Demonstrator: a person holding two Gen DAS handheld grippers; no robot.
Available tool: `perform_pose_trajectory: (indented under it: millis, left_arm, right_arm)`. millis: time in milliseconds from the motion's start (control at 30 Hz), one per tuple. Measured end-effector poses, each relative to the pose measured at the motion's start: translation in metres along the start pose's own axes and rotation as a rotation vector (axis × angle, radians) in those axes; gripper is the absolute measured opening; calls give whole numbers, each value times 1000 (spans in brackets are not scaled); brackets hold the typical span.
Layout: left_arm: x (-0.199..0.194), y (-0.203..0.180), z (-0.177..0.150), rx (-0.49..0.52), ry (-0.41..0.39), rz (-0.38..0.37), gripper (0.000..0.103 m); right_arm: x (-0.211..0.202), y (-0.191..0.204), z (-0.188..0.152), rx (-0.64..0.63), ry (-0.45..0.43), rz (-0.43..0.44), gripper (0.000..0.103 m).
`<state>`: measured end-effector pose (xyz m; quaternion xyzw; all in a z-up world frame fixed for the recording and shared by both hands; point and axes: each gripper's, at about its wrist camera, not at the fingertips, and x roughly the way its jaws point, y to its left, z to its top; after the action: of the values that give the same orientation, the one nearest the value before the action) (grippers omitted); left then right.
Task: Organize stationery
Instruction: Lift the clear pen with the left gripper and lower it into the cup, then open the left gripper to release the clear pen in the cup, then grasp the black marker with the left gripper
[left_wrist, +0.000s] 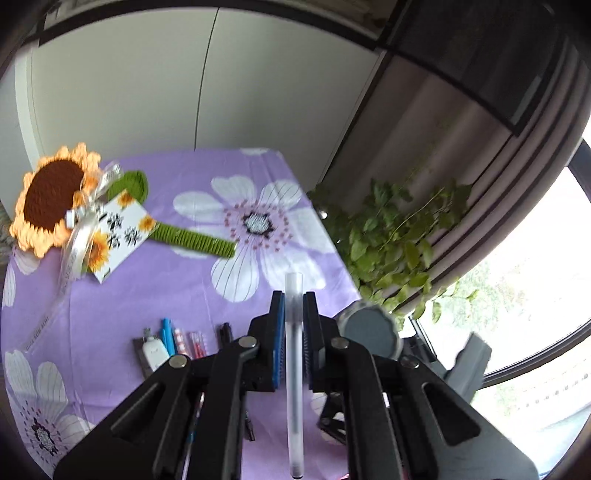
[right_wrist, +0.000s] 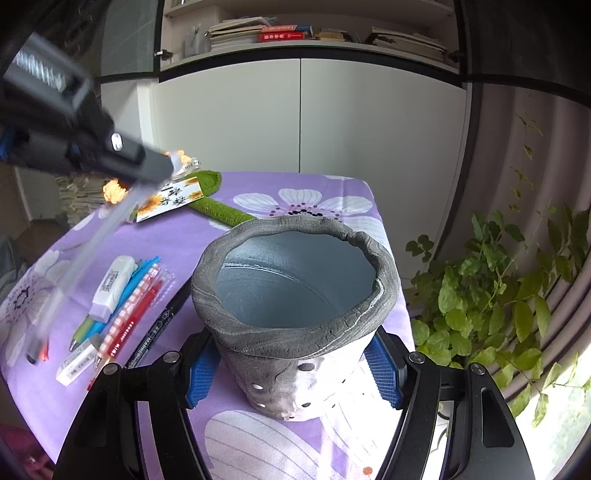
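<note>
A slim translucent white pen (left_wrist: 294, 369) is clamped between the blue-padded fingers (left_wrist: 279, 343) of the left tool (left_wrist: 294, 299), lengthwise along the jaws, its capped end projecting past the fingertips and its tip trailing back towards the camera. In the right wrist view the same tool (right_wrist: 147, 173) is seen blurred at the upper left, above the worktop (right_wrist: 177, 236) draped in a purple cloth with white flowers, the pen hanging slantwise beneath it.

The right tool (right_wrist: 295, 365) is closed on a grey, rough-rimmed clay pen pot (right_wrist: 295, 295), its blue pads (right_wrist: 201, 373) pressed against both sides of the wall. The pot stands upright on the cloth and its pale blue interior shows no contents.

To the left of the pot, a loose cluster of stationery (right_wrist: 125, 306) is laid on the cloth: a white correction-tape dispenser, blue, red and checked pens, a black marker and a white eraser. A crocheted sunflower with a green stem (left_wrist: 59, 199) and a printed card is set at the far side. A leafy green plant (right_wrist: 498, 302) is seen beyond the right edge.
</note>
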<state>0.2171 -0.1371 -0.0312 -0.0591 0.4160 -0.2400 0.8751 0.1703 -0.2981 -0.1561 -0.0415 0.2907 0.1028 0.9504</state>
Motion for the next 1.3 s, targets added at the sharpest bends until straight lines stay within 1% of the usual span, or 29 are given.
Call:
perform_pose_trajectory:
  millis: [100, 167, 233, 367, 467, 533, 700, 867, 1000, 1033, 1100, 1167, 1200, 1233, 1300]
  left_arm:
    - [-13, -30, 11, 69, -119, -30, 8]
    - [-10, -43, 17, 95, -173, -56, 8]
    - [-6, -47, 21, 102, -204, -74, 8]
    - [17, -49, 24, 107, -244, -55, 8]
    - [30, -45, 24, 97, -240, -49, 8]
    - [36, -41, 21, 93, -218, -43, 8]
    - [34, -34, 5, 104, -186, -53, 8]
    - [34, -31, -19, 125, -122, -79, 8]
    - [34, -25, -32, 126, -74, -84, 8]
    - [33, -23, -34, 125, -59, -84, 11]
    - [27, -17, -34, 114, -37, -84, 28]
    - [13, -8, -31, 78, -56, -84, 70]
    - [4, -3, -30, 59, -82, -72, 75]
    - [-5, 1, -29, 48, -113, -50, 77]
    - [-13, 8, -27, 56, -143, 29, 77]
  right_arm:
    - [0, 4, 0, -12, -1, 5, 72]
    - [0, 7, -1, -21, -2, 10, 72]
    - [-1, 9, 0, -30, -3, 9, 72]
    - [-1, 8, 0, -27, -2, 15, 72]
    - [0, 6, 0, -15, 0, 24, 72]
    - [0, 5, 0, -15, 0, 24, 72]
    - [1, 5, 0, -19, 0, 22, 72]
    - [0, 6, 0, -23, -1, 18, 72]
    - [0, 7, 1, -25, -1, 15, 72]
    - [0, 7, 1, -25, 0, 14, 72]
    - [0, 8, 1, -30, 2, 6, 72]
    - [0, 10, 1, -39, 4, -4, 72]
    - [-1, 10, 1, -43, 4, -8, 72]
    - [-1, 11, 1, -46, 3, -10, 72]
    - [0, 10, 1, -46, 3, -9, 72]
